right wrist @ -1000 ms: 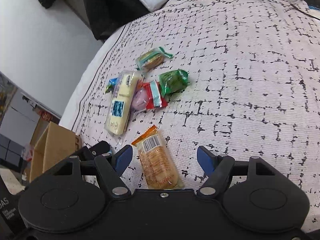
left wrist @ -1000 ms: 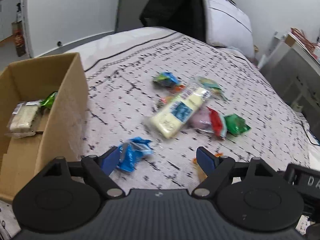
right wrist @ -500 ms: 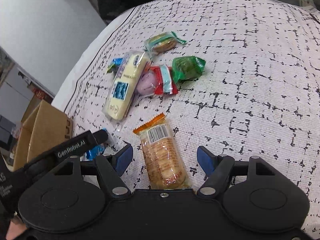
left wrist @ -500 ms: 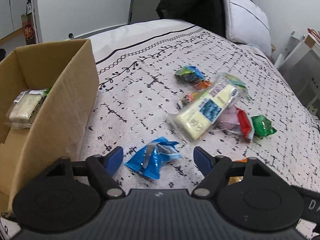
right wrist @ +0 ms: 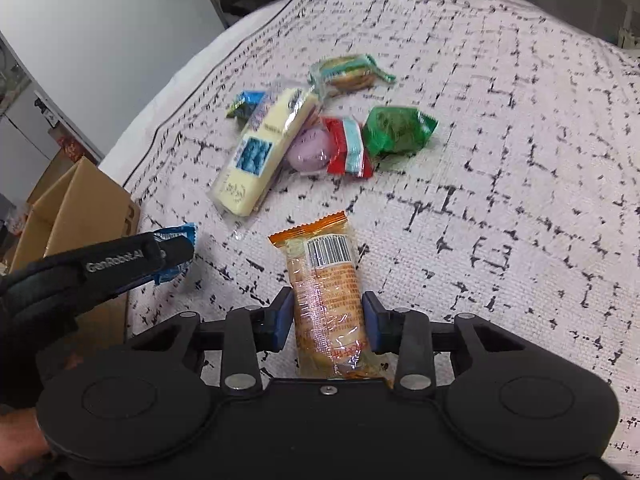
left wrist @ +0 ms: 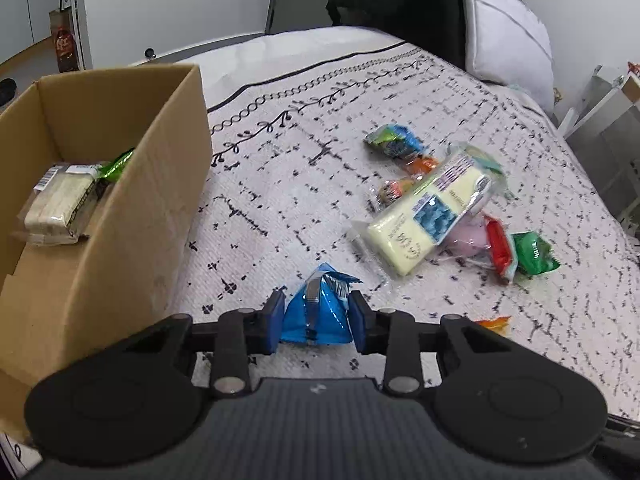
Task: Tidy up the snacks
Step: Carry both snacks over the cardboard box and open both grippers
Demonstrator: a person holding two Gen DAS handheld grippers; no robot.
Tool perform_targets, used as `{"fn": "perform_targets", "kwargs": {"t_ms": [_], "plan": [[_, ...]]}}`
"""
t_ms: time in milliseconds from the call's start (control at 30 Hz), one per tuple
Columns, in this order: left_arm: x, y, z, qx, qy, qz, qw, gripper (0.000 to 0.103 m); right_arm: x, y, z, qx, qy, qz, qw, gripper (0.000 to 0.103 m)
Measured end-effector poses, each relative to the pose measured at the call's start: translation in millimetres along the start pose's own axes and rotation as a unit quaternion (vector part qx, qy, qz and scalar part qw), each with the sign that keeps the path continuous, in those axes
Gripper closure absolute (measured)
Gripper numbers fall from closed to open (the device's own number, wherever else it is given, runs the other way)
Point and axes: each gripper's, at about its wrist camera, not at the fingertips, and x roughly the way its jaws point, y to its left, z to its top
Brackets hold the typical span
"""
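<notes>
On the patterned bedspread (left wrist: 320, 168) a blue foil packet (left wrist: 320, 308) sits between the blue pads of my left gripper (left wrist: 318, 320). The jaws are closing and both pads touch its sides. From the right wrist view the same gripper's finger (right wrist: 136, 258) and the blue packet (right wrist: 180, 236) show at the left. My right gripper (right wrist: 325, 316) is closing around an orange biscuit packet (right wrist: 324, 276) lying lengthwise, its pads against both sides. A cardboard box (left wrist: 152, 208) stands at the left and holds a pale wafer pack (left wrist: 60, 200) and a green wrapper (left wrist: 116, 168).
A heap of snacks lies farther up the bed: a long yellow-white pack (left wrist: 424, 220), a pink and red packet (left wrist: 496, 244), a green packet (left wrist: 534, 254), a small blue-green one (left wrist: 394, 140) and a wrapped biscuit (right wrist: 348, 74). A pillow (left wrist: 504, 40) leans at the head.
Both grippers went from wide open to closed in around their packets. The left one moved forward over the blue packet; the right one moved along the orange packet.
</notes>
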Motion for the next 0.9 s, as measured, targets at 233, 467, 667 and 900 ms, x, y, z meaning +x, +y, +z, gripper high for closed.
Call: {"fn": "perform_targets", "kwargs": {"t_ms": [233, 467, 667, 900], "plan": [[-28, -1, 11, -0.014, -0.014, -0.024, 0.9995, 0.07, -18, 14, 3, 0.001, -0.02, 0.009, 1.0, 0.068], [-72, 11, 26, -0.024, -0.043, -0.041, 0.998, 0.07, -37, 46, 13, -0.011, -0.042, 0.023, 0.999, 0.068], [-95, 34, 41, -0.049, -0.056, -0.03, 0.9968, 0.07, -52, 74, 23, -0.022, -0.058, 0.036, 0.997, 0.068], [-109, 71, 50, -0.081, -0.054, -0.018, 0.9951, 0.07, -59, 115, 28, -0.039, -0.067, 0.053, 0.996, 0.067]]}}
